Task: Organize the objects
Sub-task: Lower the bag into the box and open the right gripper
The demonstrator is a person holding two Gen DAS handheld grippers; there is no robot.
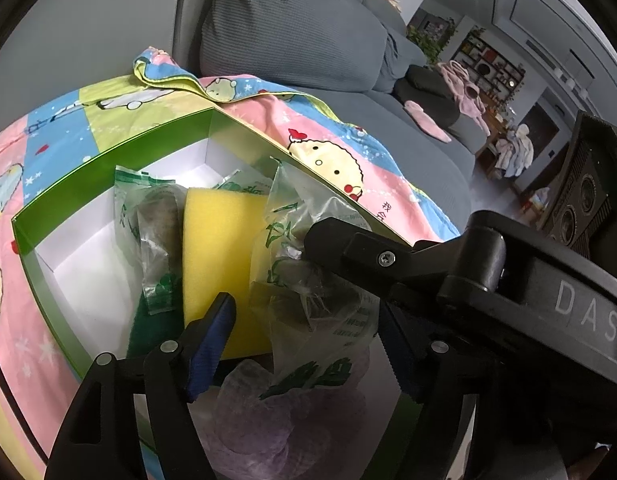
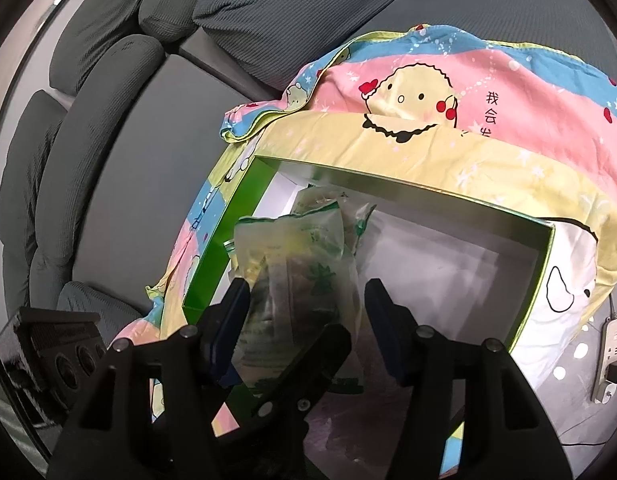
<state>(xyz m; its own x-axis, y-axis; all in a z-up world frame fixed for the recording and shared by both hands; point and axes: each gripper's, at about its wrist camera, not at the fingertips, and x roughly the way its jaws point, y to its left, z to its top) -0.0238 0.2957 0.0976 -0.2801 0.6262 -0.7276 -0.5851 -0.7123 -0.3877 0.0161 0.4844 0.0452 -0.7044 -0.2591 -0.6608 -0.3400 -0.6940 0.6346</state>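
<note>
Inside green box (image 1: 108,168), plastic packets (image 1: 308,264), yellow sponge (image 1: 216,248)

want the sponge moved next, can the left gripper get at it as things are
Probably yes. The yellow sponge stands in the green box, right ahead of the open left gripper. A clear plastic bag crowds its right side, where the right gripper's finger reaches in.

Both wrist views close, angled down into green box (image 1: 108,168) (image 2: 388,188) from opposite sides; shared: box, blanket (image 1: 308,120) (image 2: 508,92).
</note>
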